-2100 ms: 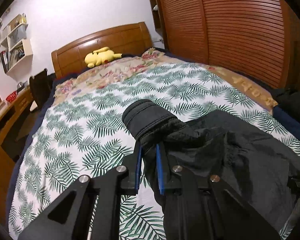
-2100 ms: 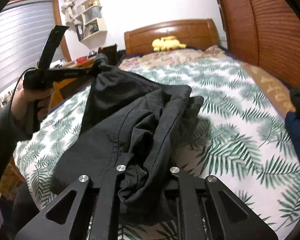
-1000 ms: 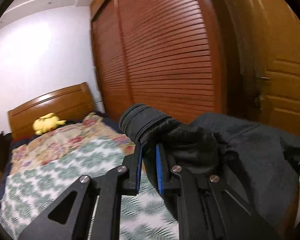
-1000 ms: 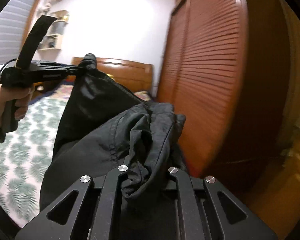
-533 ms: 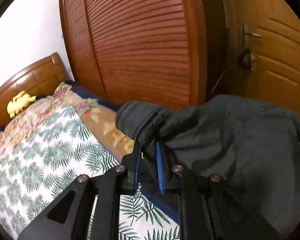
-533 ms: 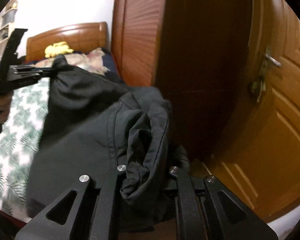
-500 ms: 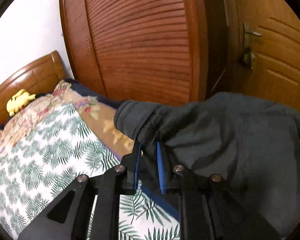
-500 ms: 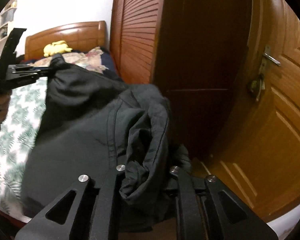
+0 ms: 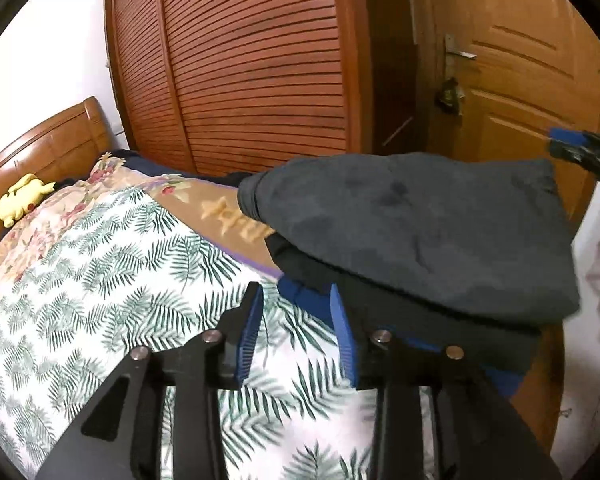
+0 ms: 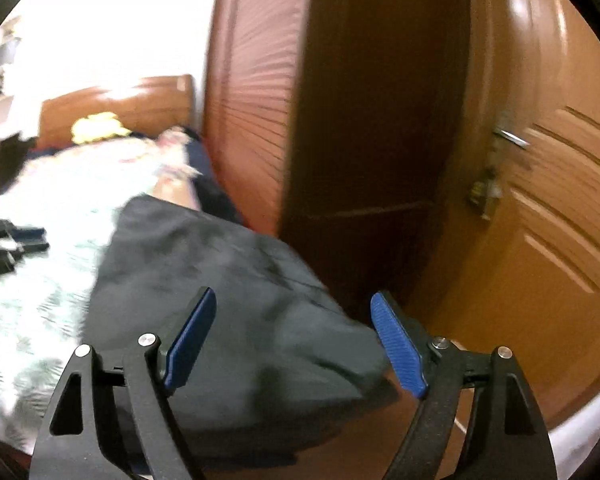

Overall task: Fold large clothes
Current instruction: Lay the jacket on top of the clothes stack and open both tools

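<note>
We see a bed with a fern-print cover, a louvred wardrobe, then a wooden door. The dark folded garment lies atop a stack at the bed's right edge. Our left gripper is opening, nothing between its pads; our right gripper is spreading wide, free of the cloth.

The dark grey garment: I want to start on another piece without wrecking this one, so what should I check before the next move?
1. Left gripper clear of cloth: ok, jaws opening, nothing between the fingers.
2. Right gripper clear: ok, jaws opening, cloth lies beyond.
3. Dark grey folded garment resting on the stack of dark clothes: ok.
4. Stack fully on the bed: cannot tell.
5. Fold neat: cannot tell, right view blurred.
</note>
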Demonstrator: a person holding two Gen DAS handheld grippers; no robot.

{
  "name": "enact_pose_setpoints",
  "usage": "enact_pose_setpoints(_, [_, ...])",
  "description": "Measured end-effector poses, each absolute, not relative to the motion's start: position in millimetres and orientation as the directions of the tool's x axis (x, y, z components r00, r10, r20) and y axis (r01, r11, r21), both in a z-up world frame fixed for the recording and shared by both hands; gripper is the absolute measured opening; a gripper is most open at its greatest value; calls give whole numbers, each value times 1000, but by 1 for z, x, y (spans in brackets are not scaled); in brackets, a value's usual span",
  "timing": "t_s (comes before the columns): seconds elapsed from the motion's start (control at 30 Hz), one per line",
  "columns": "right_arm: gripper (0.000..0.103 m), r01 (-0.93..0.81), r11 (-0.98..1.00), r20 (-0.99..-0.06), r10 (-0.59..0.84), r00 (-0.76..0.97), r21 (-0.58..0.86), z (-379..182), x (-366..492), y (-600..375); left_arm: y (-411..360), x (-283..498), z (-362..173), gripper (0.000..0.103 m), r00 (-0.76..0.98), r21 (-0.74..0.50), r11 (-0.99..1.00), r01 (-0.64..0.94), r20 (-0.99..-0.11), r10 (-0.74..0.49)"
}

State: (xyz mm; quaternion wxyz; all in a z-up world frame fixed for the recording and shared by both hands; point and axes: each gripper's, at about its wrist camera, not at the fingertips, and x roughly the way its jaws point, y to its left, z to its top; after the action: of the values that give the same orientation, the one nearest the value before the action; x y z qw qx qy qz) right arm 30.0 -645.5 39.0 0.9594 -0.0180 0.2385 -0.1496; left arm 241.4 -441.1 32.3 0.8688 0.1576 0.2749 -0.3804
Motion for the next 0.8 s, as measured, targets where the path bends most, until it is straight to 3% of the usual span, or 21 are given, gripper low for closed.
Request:
enact_pose_setpoints(0.07, [81, 261, 959, -454, -282, 845, -109, 37, 38, -638, -430, 229, 33, 36, 551, 48, 656, 754, -590, -590])
enact_pose_setpoints(0.23, [77, 295, 953, -567, -282, 774, -72, 0, 66, -638, -400, 195, 35, 39, 552, 36, 646, 763, -556, -621])
enact_pose_setpoints(0.4, [77, 318, 947, -662, -211, 719, 43, -42, 70, -657, -378, 179, 38, 43, 558, 17, 649, 760, -530, -639])
enact_pose_setpoints(0.6, [77, 352, 936, -638, -261, 725, 17, -33, 57, -649, -359, 167, 37, 50, 572, 12, 663, 748, -519, -636])
enact_pose_setpoints(0.8, [77, 331, 942, -549, -302, 780, -48, -5, 48, -608, -332, 163, 36, 51, 590, -11, 686, 727, -499, -634])
